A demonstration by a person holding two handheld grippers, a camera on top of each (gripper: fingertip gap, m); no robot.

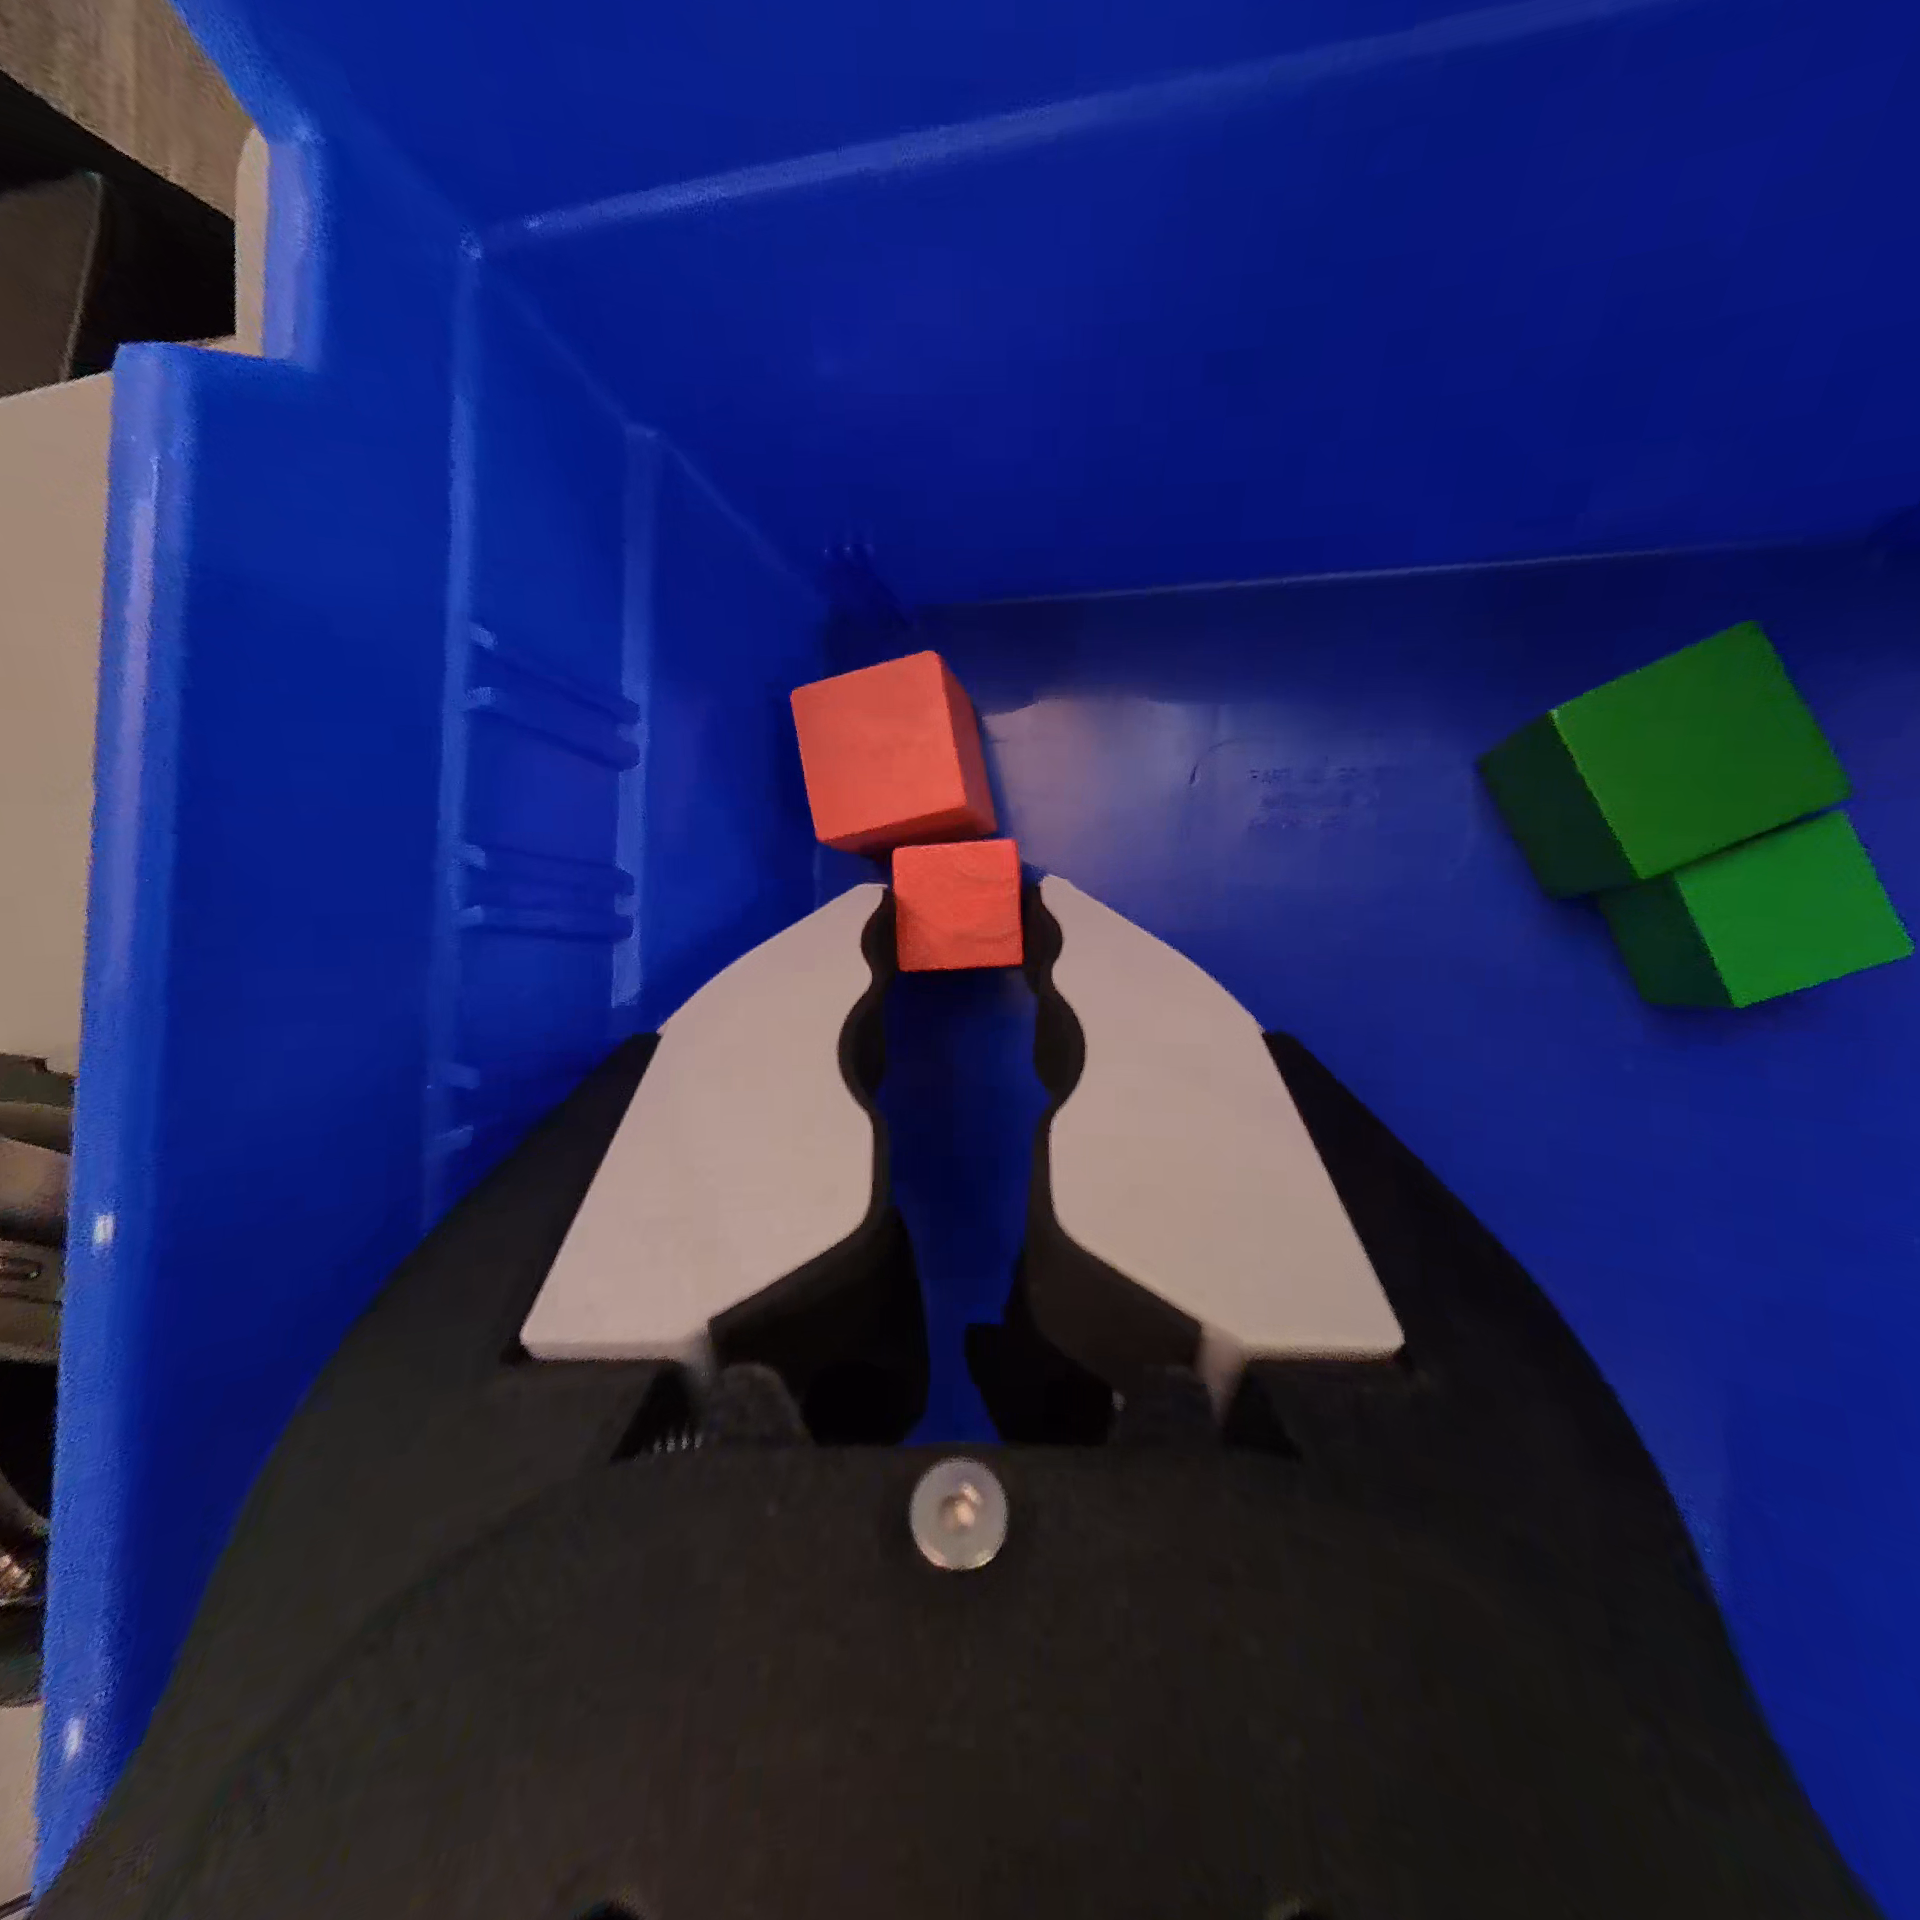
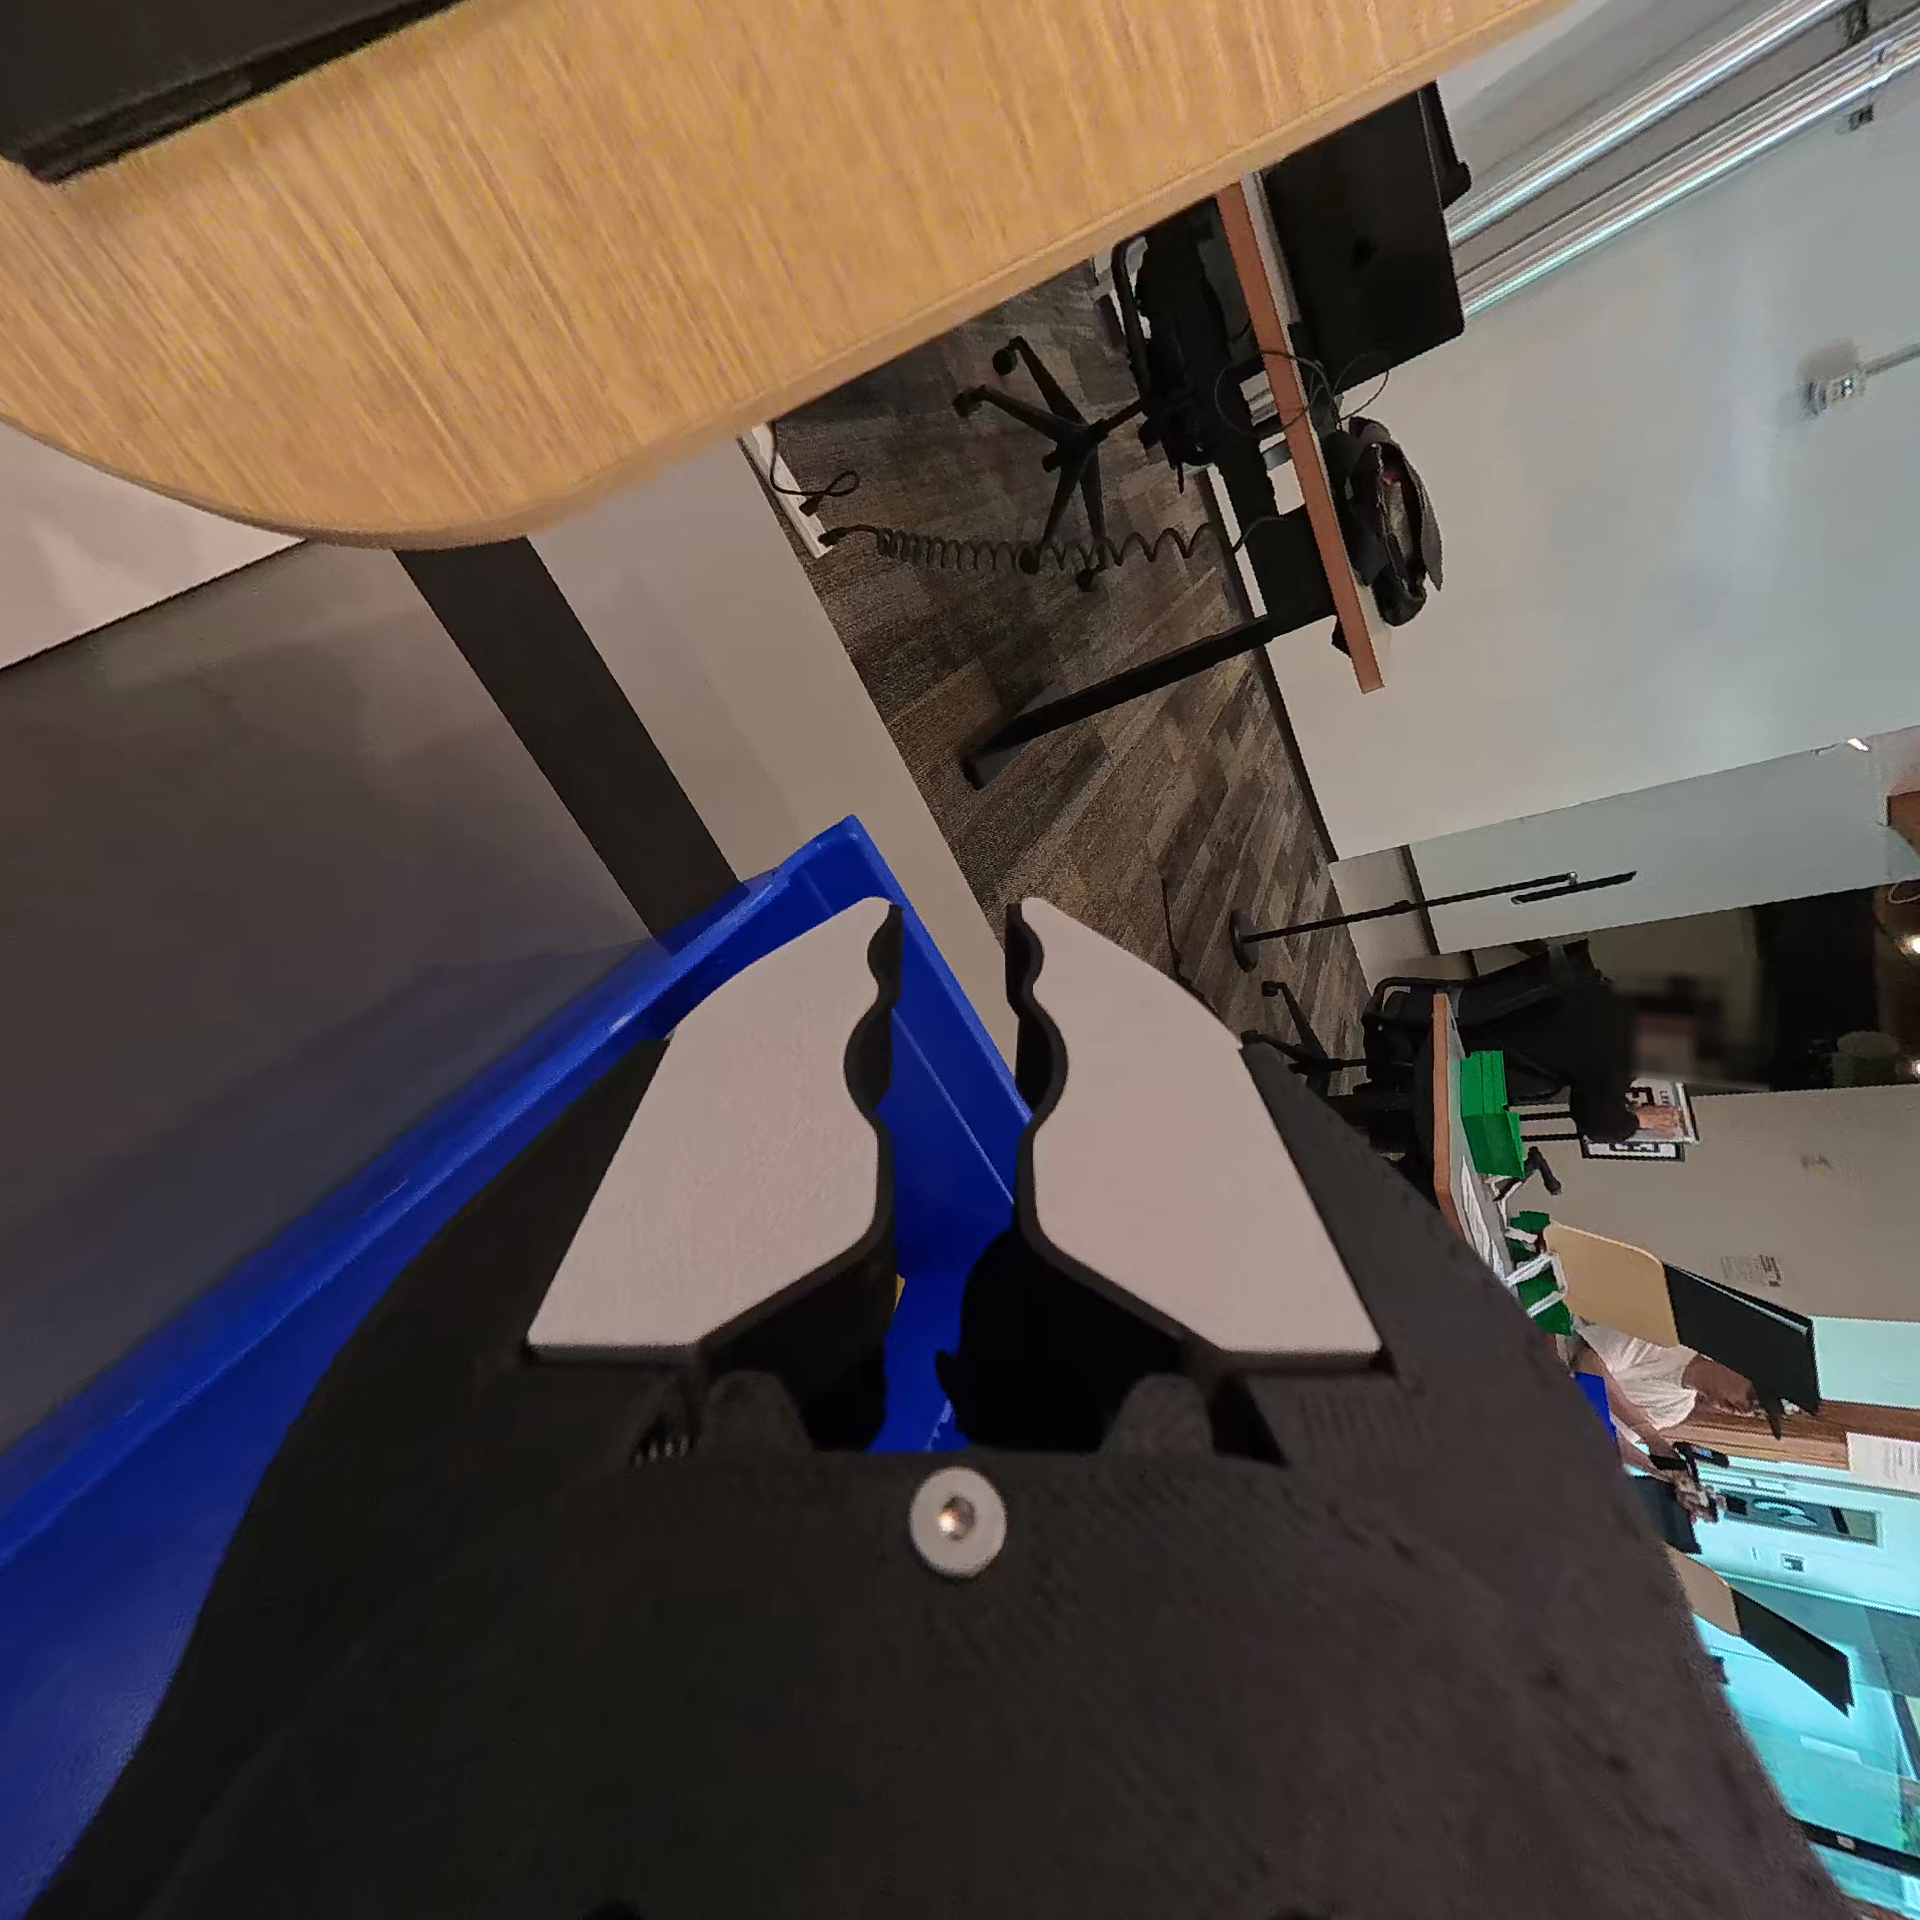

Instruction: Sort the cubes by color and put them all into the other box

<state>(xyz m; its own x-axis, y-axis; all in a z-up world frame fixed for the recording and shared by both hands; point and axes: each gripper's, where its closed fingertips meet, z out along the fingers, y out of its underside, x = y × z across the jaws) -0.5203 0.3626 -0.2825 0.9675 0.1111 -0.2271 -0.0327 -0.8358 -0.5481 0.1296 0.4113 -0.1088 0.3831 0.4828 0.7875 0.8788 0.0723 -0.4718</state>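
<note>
Two hand-held grippers: left (image 1: 958,904) clamps a red cube (image 1: 958,906); right (image 2: 951,914) narrowly parted, bare; box (image 1: 1558,364) embossing unreadable, perhaps.

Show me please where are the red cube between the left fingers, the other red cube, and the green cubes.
Nearer red cube (image 1: 958,906): left wrist view, its top face.
Far red cube (image 1: 883,750): left wrist view, its top face.
Green cubes (image 1: 1704,748): left wrist view, the farther one's top.

Left gripper (image 1: 958,914) inside blue box (image 1: 1143,436), fingertips on either side of small red cube (image 1: 957,906). Larger red cube (image 1: 888,750) just behind, in corner. Two green cubes (image 1: 1704,821) touching, at right.
</note>
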